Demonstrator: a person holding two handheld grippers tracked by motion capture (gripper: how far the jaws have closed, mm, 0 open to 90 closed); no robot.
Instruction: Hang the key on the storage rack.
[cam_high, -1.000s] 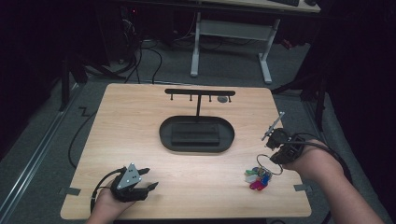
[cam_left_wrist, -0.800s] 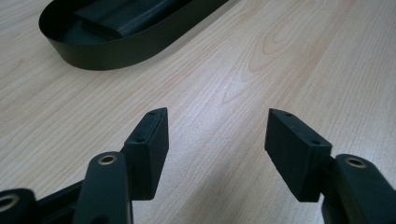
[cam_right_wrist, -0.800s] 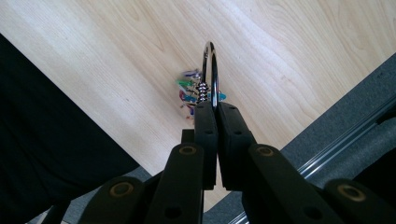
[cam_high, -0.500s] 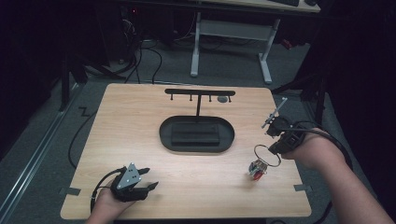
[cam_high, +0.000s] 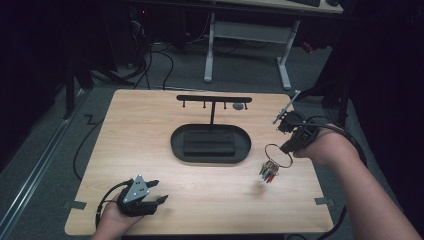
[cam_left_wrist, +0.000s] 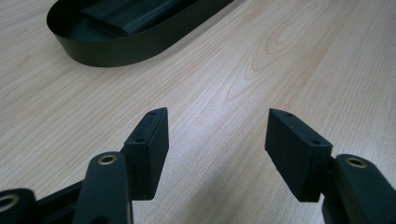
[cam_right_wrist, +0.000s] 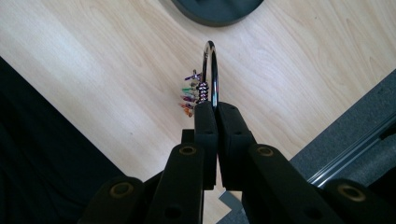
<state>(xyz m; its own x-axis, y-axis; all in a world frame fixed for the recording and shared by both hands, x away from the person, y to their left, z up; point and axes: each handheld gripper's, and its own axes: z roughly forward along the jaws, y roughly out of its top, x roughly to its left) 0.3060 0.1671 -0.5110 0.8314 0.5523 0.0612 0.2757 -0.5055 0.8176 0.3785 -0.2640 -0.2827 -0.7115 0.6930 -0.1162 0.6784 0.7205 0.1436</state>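
While lifted off the table since before, key ring (cam_high: 278, 155) hangs pinched in right tool (cam_high: 289, 148) | left tool (cam_high: 159, 199) unmoved, agape, empty

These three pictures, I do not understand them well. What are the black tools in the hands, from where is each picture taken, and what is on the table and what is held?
A person sits at a wooden table and holds a hand-operated gripper in each hand: a black tool with two jaws, not a robot arm.

The high view looks down from above the person's side. The other two pictures come from small cameras riding on the grippers, looking along their jaws.

On the table stands a black oval tray with a T-shaped hook rack rising behind it.

The left gripper rests low near the table's near edge, jaws apart, with nothing between them.

The right gripper has its jaws closed on a metal key ring. In the high view the ring hangs above the table, with a bunch of small coloured tags dangling from it.
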